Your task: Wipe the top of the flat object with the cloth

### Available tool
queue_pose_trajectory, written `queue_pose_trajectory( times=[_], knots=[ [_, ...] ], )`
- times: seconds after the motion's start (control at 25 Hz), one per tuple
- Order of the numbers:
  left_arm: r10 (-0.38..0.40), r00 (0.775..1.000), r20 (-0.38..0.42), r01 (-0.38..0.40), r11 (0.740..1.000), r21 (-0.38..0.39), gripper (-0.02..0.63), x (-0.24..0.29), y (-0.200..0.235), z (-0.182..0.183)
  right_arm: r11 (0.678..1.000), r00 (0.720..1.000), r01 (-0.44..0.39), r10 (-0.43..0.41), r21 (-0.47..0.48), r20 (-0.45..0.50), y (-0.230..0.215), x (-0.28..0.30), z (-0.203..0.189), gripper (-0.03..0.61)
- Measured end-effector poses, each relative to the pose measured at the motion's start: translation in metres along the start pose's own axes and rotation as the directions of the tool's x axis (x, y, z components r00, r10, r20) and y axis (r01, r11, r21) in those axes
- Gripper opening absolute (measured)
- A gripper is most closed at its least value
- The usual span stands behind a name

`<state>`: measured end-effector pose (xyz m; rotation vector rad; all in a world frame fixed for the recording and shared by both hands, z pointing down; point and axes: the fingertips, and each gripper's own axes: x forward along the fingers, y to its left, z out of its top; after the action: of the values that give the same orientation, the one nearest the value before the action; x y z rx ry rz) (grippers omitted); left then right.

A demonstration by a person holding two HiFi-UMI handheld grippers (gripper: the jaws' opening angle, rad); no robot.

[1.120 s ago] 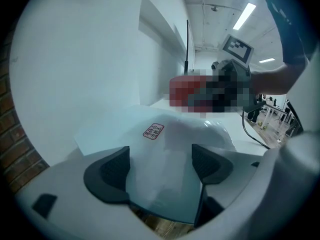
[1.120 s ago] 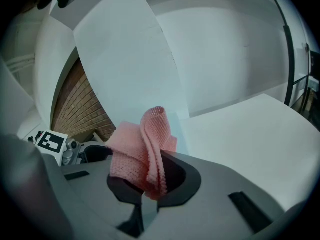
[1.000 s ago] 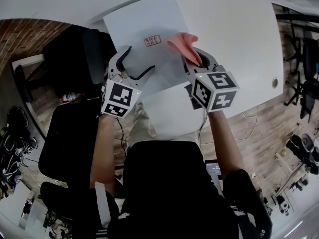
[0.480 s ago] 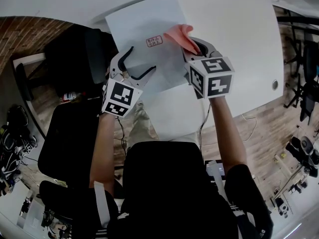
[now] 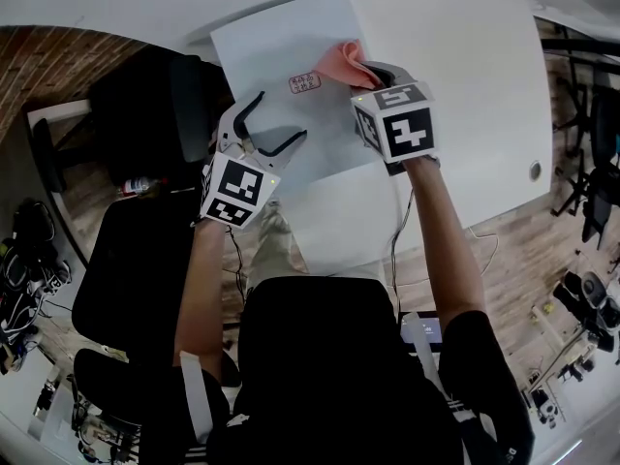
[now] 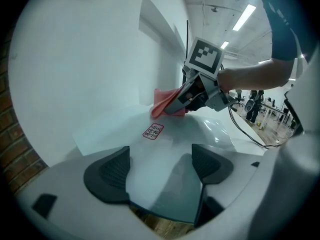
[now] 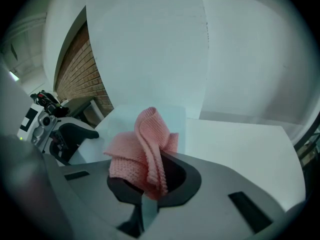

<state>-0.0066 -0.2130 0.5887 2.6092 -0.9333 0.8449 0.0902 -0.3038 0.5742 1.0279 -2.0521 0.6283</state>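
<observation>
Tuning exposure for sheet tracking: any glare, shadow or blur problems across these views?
Head view: fisheye bowing; the flat sheet barely separates from the white table. Left gripper view: ceiling strip lights blown out, sheen on the sheet, grey shadow between the open jaws of the left gripper. Right gripper view: cloth pinched in the right gripper sits close and soft; dark vignetted corners.

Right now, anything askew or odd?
The flat sheet overhangs the table's near edge, with floor showing beneath it between the left tool's open jaws. The cloth sits bunched in the right tool, not spread flat.
</observation>
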Motion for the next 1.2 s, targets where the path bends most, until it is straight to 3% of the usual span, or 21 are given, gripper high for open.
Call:
queue_pose_trajectory(
  times=[0.56,1.2],
  knots=[
    [-0.004,1.0,0.0,0.004,1.0,0.0,0.379,0.0,-0.001,-0.002,0.999,1.0,-0.025,0.025,0.034,-0.005,0.004,0.007,-0.001,0.044],
    [-0.009,1.0,-0.005,0.009,1.0,0.013,0.38,0.0,0.0,-0.004,0.981,0.984,-0.175,0.172,-0.084,-0.041,0.085,0.024,0.008,0.044]
  ],
)
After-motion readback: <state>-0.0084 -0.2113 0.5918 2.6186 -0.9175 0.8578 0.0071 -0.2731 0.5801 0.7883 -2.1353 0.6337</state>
